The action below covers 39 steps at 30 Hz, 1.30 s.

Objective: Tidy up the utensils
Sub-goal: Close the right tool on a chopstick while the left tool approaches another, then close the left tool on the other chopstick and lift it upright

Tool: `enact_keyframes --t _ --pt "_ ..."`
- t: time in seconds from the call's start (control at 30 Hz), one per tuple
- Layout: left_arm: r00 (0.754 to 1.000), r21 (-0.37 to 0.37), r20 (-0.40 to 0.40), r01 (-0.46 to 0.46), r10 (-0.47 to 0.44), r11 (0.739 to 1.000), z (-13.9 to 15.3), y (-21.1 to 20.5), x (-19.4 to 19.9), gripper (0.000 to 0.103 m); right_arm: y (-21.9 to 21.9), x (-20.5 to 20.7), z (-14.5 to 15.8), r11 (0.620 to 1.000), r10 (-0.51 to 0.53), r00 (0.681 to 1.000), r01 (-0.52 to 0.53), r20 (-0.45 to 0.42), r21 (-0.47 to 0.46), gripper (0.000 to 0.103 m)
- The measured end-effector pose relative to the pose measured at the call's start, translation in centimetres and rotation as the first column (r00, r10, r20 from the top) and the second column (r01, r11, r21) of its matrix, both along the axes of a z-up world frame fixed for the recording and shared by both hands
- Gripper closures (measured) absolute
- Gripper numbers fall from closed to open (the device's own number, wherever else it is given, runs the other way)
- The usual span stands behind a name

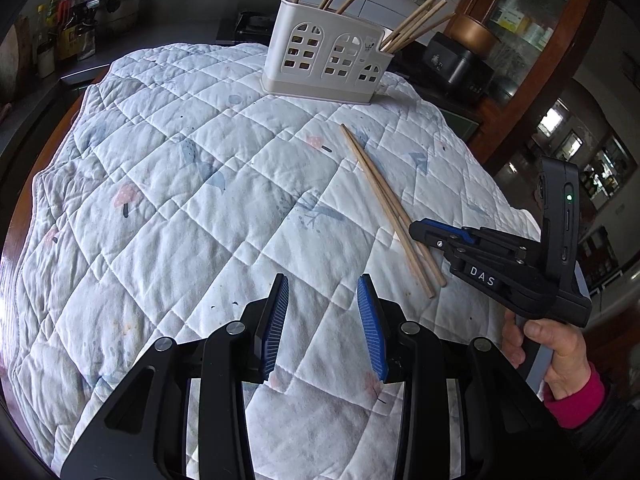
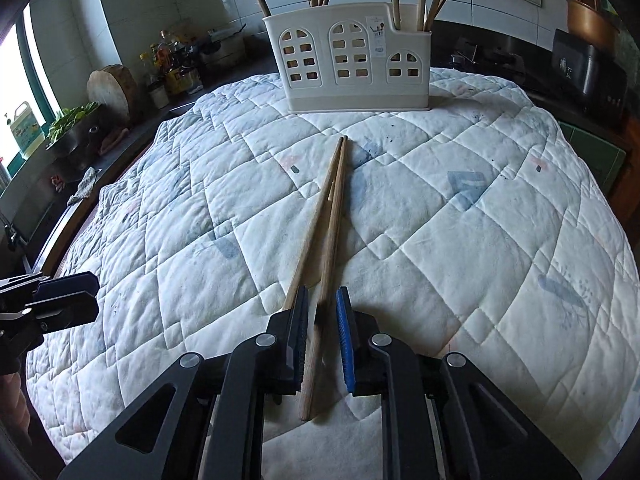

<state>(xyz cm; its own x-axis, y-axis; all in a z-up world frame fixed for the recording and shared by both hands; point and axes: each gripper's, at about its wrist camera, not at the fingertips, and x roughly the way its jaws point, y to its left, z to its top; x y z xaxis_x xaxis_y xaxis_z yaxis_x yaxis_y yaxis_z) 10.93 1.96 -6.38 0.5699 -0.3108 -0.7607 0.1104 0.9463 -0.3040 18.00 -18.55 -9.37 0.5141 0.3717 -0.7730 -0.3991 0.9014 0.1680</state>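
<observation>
White holder [image 2: 352,60] holds chopsticks; right gripper [image 2: 322,300] seemingly pinches chopstick [image 2: 326,256]; left gripper [image 1: 323,292] spread.

Right gripper [image 2: 322,340] was low over the quilted cover [image 2: 460,240] on the bench, fingers [image 2: 345,344] nearly closed around one chopstick [image 2: 326,264]; pad contact looked likely but wasn't clear. Second chopstick [image 2: 312,224] ran just outside the left finger, and the two tips met at the far end. Both lay flat, pointing at the white utensil holder [image 2: 352,60], which stood upright at the far edge with more chopsticks inside. Left gripper [image 2: 60,300] showed at the left edge.
</observation>
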Motion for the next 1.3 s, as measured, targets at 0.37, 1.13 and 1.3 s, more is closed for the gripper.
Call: enact_keyframes --t 0.37,1.13,1.3 --pt "1.000 -0.003 0.002 0.005 -0.005 1.000 -0.1 -2.2 0.8 0.066 -0.9 -0.3 0.1 0.998 -0.058 0.998 0.058 0.041 -0.014 0.096" --pt "0.998 0.027 0.007 -0.057 0.057 0.998 -3.2 -11.5 4.8 0.077 -8.6 -1.9 1.4 0.987 -0.116 0.992 0.110 0.042 0.121 0.096" --pt "0.998 0.055 -0.004 -0.065 0.065 0.996 -4.2 -12.3 5.3 0.087 -8.8 -1.8 1.4 0.986 -0.115 0.992 0.108 0.045 0.127 0.096"
